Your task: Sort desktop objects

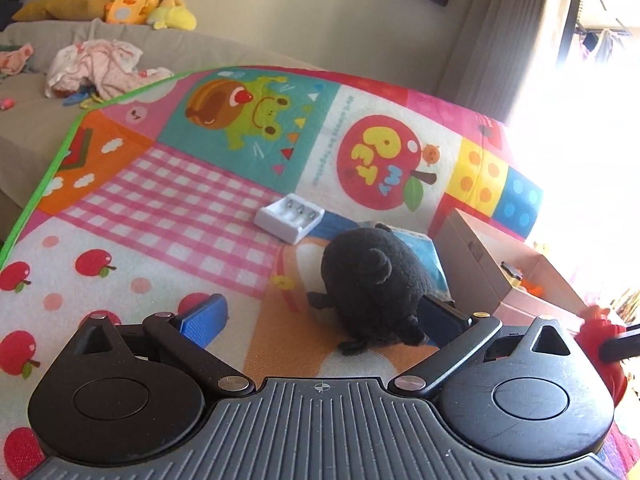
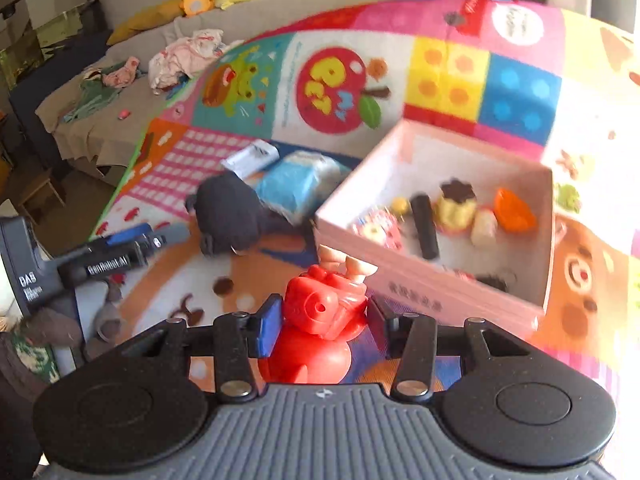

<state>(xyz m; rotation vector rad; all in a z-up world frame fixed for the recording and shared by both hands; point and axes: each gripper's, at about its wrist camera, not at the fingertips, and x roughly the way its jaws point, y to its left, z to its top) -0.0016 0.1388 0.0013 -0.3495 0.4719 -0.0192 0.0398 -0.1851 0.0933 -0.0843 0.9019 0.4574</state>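
While the sorting goes on over a bright play mat point(image 1: 168, 200), the left wrist view shows the left tool point(image 1: 324, 316) spread wide and low, its blue pads point(image 1: 204, 320) flanking a black plush toy point(image 1: 372, 280) that lies on the mat, seemingly lined up for a pickup though not yet pinched; a white battery charger point(image 1: 290, 218) sits beyond it, unsorted, and the pink box point(image 1: 472, 260) stands just to the right. From the right wrist view, the right tool point(image 2: 322, 320) is pinching a red plastic toy point(image 2: 324, 308) and holding it near the box's point(image 2: 420, 292) front wall, probably bound for the small toys already gathered inside; a blue packet point(image 2: 296, 184) lies between plush point(image 2: 228, 216) and box.
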